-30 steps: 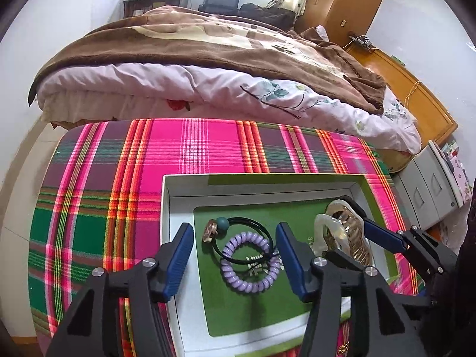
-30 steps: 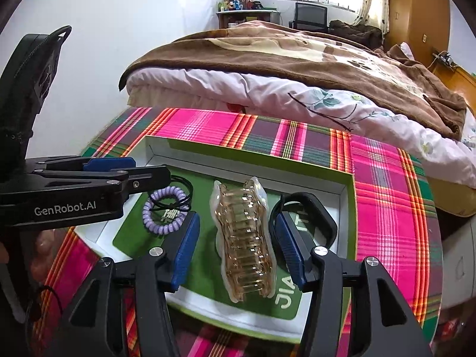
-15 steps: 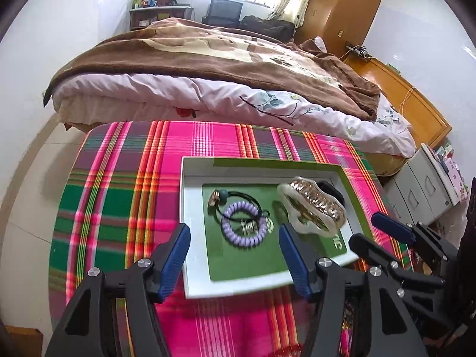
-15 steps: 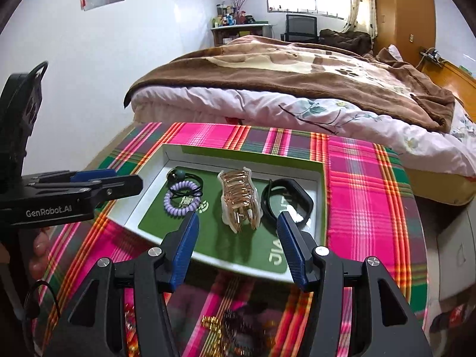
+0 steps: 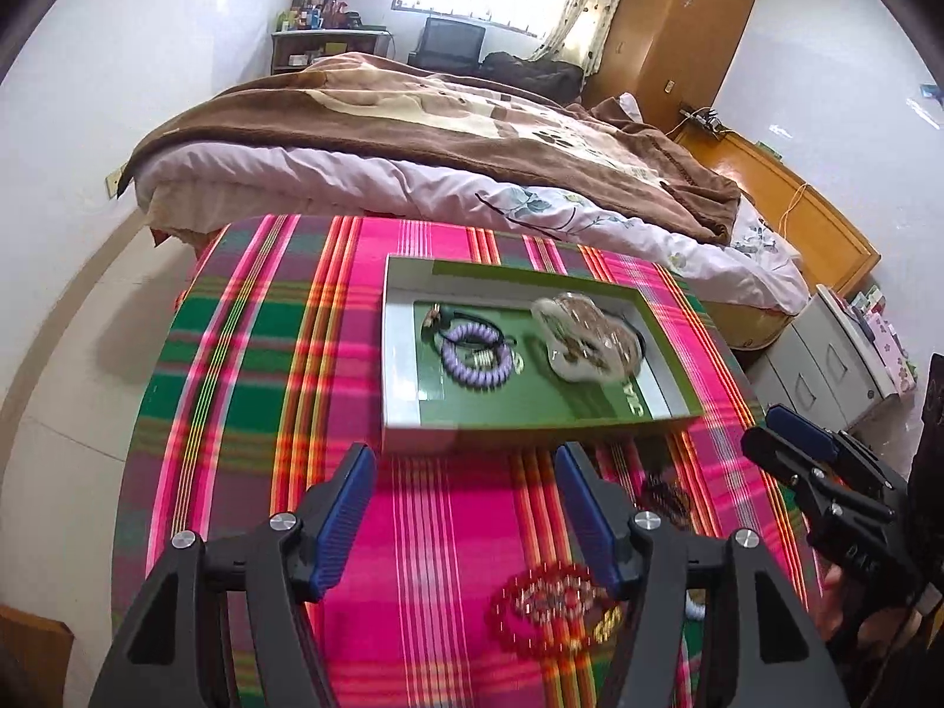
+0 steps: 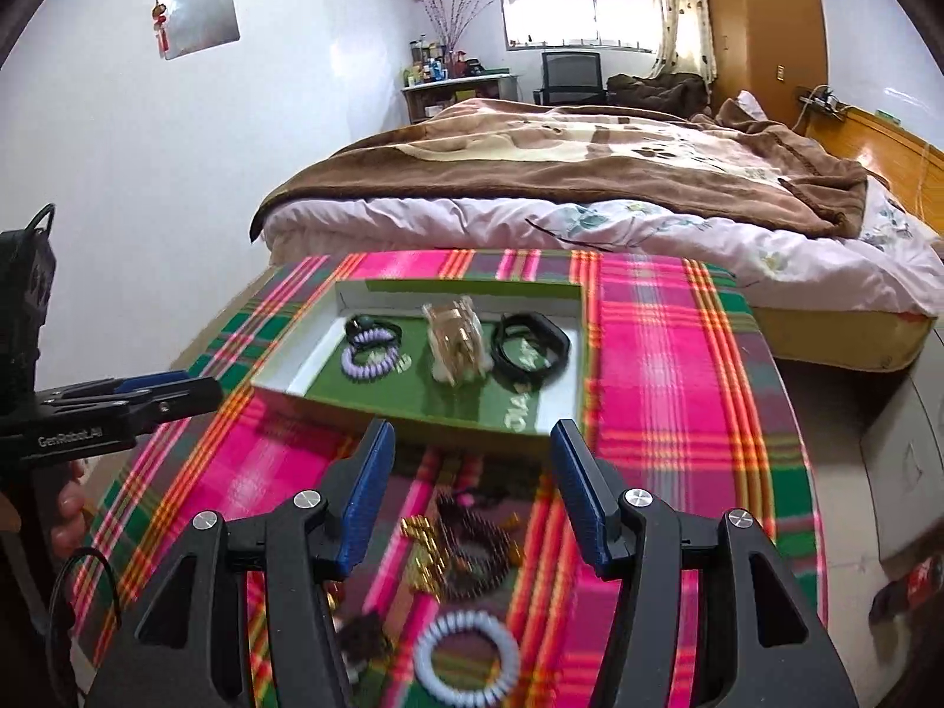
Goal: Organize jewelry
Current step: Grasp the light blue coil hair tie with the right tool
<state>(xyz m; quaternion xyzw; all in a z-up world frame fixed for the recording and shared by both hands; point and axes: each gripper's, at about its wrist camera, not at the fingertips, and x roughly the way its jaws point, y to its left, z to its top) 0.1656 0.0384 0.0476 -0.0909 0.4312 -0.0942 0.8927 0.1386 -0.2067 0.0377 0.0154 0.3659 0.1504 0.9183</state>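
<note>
A shallow green-lined box [image 5: 401,413] [image 6: 413,419] lies on the plaid tablecloth. In it are a purple spiral hair tie [image 5: 477,349] [image 6: 371,361], a clear amber claw clip [image 5: 587,336] [image 6: 457,337] and a black band [image 6: 530,342]. Loose pieces lie in front of the box: a red beaded bracelet [image 5: 546,605], a dark beaded bracelet with gold beads [image 6: 472,548] and a white spiral hair tie [image 6: 466,658]. My left gripper [image 5: 463,501] is open and empty, in front of the box. My right gripper [image 6: 472,481] is open and empty, above the loose pieces.
The plaid table [image 5: 236,413] stands next to a bed with a brown blanket [image 5: 442,124]. A grey cabinet [image 5: 826,354] is at the right. The right gripper shows at the right of the left wrist view [image 5: 814,460]; the left gripper shows at the left of the right wrist view [image 6: 118,407].
Both grippers have pulled back from the box and up. The claw clip that lay between the right fingers now stays in the box. The loose pieces have come into view.
</note>
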